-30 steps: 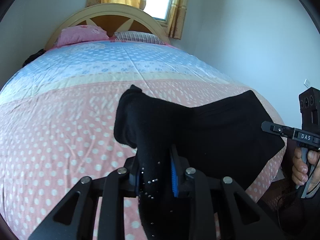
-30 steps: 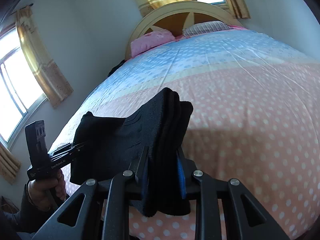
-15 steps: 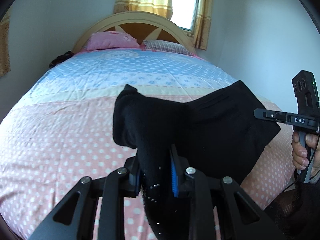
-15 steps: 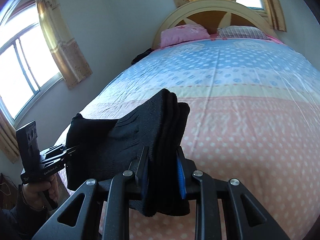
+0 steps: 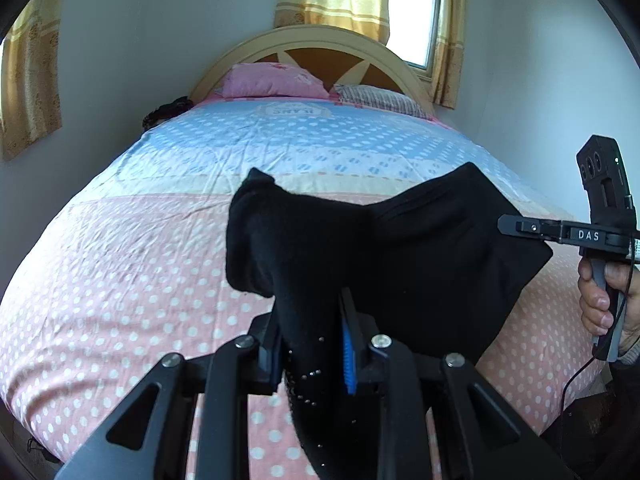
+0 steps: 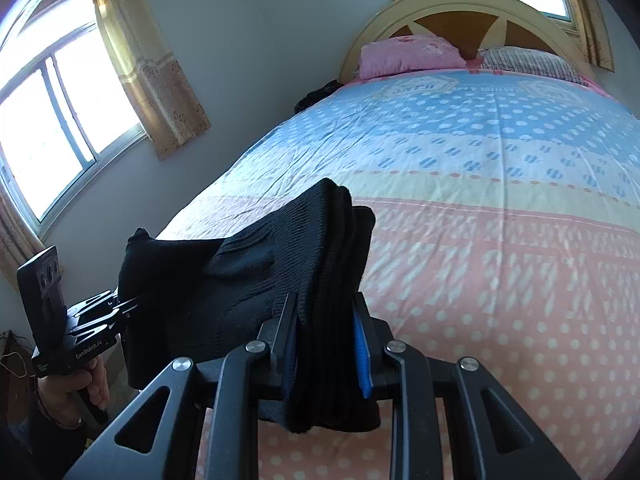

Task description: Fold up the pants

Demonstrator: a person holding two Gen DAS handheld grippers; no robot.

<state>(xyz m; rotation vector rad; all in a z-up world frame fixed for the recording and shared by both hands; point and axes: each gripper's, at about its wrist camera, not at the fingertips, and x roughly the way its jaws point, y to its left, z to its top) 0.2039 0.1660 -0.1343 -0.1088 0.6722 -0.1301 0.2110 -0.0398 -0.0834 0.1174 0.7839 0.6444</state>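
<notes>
The black pants [image 5: 420, 256] hang stretched in the air between both grippers, above the near end of the bed. My left gripper [image 5: 310, 344] is shut on a bunched end of the fabric, which droops below its fingers. My right gripper [image 6: 326, 344] is shut on the other end, a thick stack of ribbed layers [image 6: 332, 240]. In the left wrist view the right gripper [image 5: 520, 226] shows at the right edge, held by a hand [image 5: 600, 296]. The left gripper [image 6: 120, 308] appears at the far left of the right wrist view.
The bed [image 5: 160, 240] wears a dotted quilt, pink near me and blue farther off. A pink pillow [image 5: 276, 82] and a striped pillow [image 5: 380, 98] lie against the arched headboard [image 5: 320, 46]. Curtained windows [image 6: 64, 120] are on the left and behind the headboard. A dark item [image 5: 166, 110] sits by the bed's far left corner.
Both grippers have risen and pulled back with the pants still stretched between them, so more of the bed, headboard and wall shows. Both grips are unchanged.
</notes>
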